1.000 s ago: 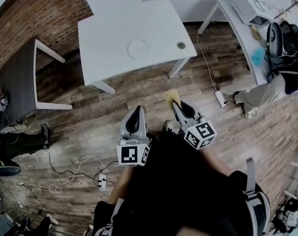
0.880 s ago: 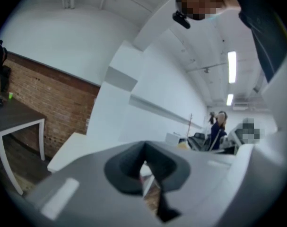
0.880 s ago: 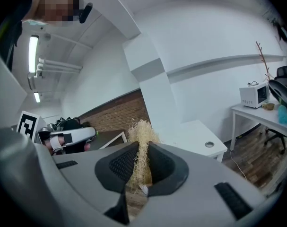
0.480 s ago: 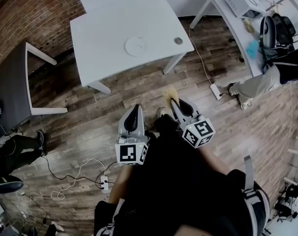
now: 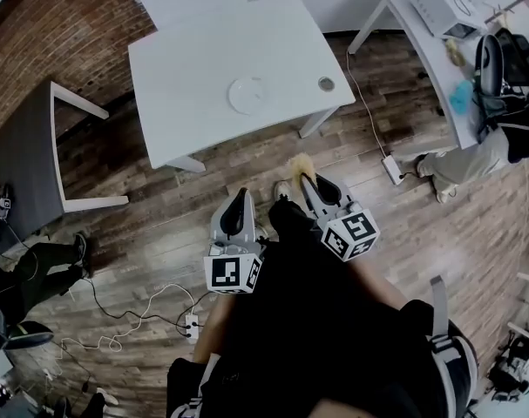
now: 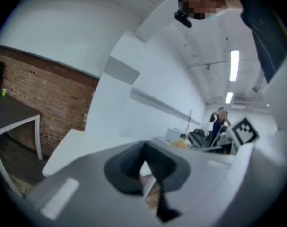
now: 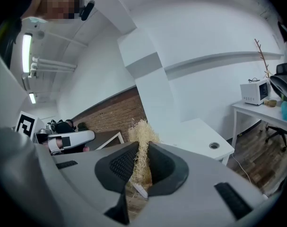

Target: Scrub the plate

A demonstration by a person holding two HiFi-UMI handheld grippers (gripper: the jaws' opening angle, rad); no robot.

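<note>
— Where is the plate?

— It lies flat on the white table, towards the edge nearest you. The round cable hole in the tabletop is to its right, close to the table's right corner. Nothing rests on the plate that the head view can show.

— And your two tools?

— Both are off the table, on its near side, held over the wood floor and well apart from the plate. Your right gripper is the nearer of the two to the table. Its jaws are pressed in on a straw-coloured scrubber. The bundle of fibres stands up between the dark pads and sticks out past the tips. In the head view the same tuft points towards the table's near right leg.

— The left one?

— Your left gripper sits further back from the table, level with your right and apart from it. Its own view shows the left jaws drawn together at the tips, with nothing between them. Only floor shows through the narrow slit lower down. That view also shows the table's white top beyond the jaws.
</note>
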